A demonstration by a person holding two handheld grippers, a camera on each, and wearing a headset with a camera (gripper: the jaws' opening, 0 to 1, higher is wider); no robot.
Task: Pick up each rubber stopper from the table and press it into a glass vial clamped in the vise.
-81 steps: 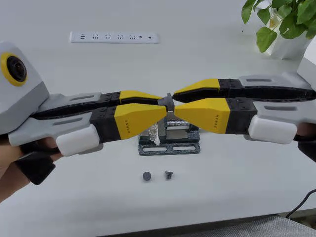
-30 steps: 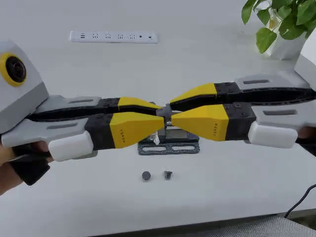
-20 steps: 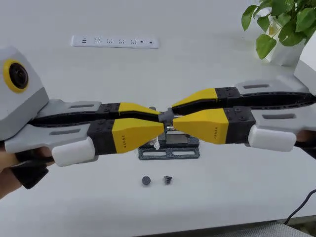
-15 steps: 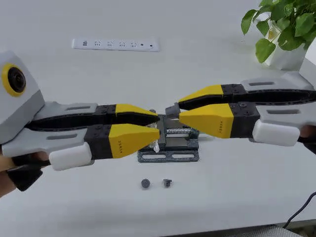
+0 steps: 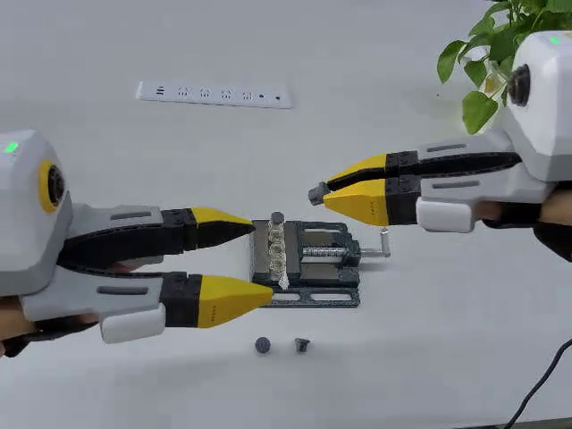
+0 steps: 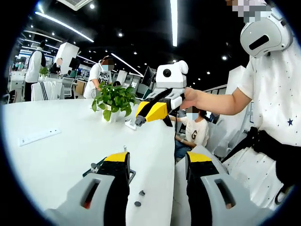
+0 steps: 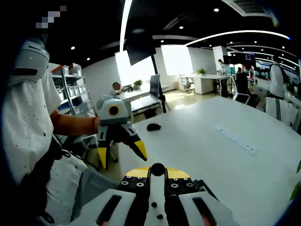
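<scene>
In the head view a small dark vise (image 5: 308,268) on the white table clamps several clear glass vials (image 5: 277,250) in a row. The farthest vial carries a dark rubber stopper (image 5: 278,217). My right gripper (image 5: 327,197) hovers above and to the right of the vise, shut on another dark stopper (image 5: 316,194), which also sits at the jaw tips (image 7: 157,169) in the right gripper view. My left gripper (image 5: 257,263) is open just left of the vise, nothing between its jaws (image 6: 158,162). Two loose stoppers (image 5: 263,345) (image 5: 303,342) lie in front of the vise.
A white power strip (image 5: 214,93) lies at the back of the table. A potted plant (image 5: 500,54) stands at the back right. A dark cable (image 5: 545,384) crosses the front right corner. People stand and sit in the office behind.
Both grippers were pinched together on one stopper above the vise. They have drawn apart: the left let go and opened, the right kept the stopper.
</scene>
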